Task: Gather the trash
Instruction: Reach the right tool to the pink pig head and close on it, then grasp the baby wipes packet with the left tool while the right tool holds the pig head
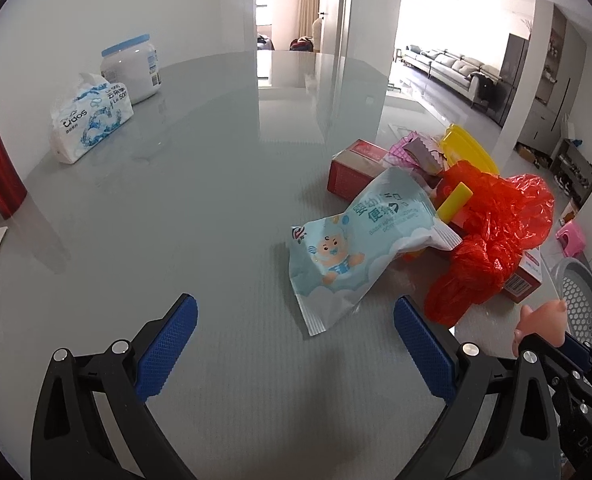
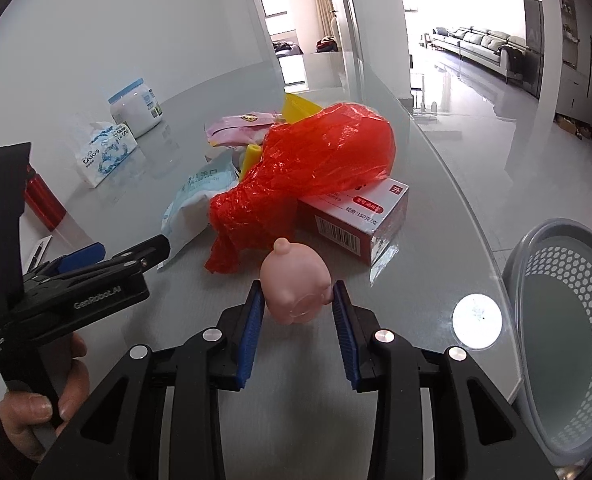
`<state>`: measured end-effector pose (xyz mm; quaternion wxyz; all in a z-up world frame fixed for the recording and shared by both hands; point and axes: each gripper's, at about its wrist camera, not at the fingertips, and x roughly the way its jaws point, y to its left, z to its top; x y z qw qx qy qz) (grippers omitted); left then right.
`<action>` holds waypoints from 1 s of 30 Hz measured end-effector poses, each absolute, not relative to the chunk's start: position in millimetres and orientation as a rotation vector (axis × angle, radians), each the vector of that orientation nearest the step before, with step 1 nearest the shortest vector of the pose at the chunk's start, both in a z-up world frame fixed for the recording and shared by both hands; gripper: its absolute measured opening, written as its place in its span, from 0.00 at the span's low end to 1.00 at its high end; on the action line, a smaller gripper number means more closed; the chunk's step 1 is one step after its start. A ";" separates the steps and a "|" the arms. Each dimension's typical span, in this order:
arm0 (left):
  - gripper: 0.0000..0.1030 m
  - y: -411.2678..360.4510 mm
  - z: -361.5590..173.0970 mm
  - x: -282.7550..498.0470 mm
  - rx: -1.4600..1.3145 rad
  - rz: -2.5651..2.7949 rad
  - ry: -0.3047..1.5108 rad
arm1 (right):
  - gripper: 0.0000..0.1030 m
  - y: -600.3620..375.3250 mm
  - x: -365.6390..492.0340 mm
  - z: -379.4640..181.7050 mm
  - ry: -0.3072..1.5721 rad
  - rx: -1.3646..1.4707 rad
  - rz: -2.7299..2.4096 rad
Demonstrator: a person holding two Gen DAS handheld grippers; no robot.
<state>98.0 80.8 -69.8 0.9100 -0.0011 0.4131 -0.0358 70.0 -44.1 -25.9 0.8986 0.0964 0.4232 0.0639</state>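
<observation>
Right wrist view: we see the grey table (image 2: pixel 436 200), the perforated basket (image 2: pixel 568 320) off its edge, then the red plastic bag (image 2: pixel 316 160) draped over a red box (image 2: pixel 360 216). Our right gripper (image 2: pixel 298 312) clamps a pink toy (image 2: pixel 296 284); the left gripper (image 1: pixel 296 344) gapes wide, empty.

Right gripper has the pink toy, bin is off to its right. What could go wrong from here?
1. The pink toy is rounded and sticks out past the right gripper pads; it may slip in transit.
2. The grey basket sits beyond the table edge; an early release lands on table or floor.
3. The open left gripper is close beside; swings could collide.
</observation>
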 end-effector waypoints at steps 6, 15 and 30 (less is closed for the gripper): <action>0.94 65.7 -75.5 111.3 0.016 -0.074 0.882 | 0.33 -61.3 62.3 -19.4 0.861 0.247 0.149; 0.92 48.8 -83.3 137.4 0.047 -0.070 0.910 | 0.33 -74.9 53.5 -15.2 0.845 0.266 0.150; 0.39 80.3 -70.7 125.9 -0.082 -0.088 0.868 | 0.33 -75.5 54.9 -17.3 0.848 0.267 0.140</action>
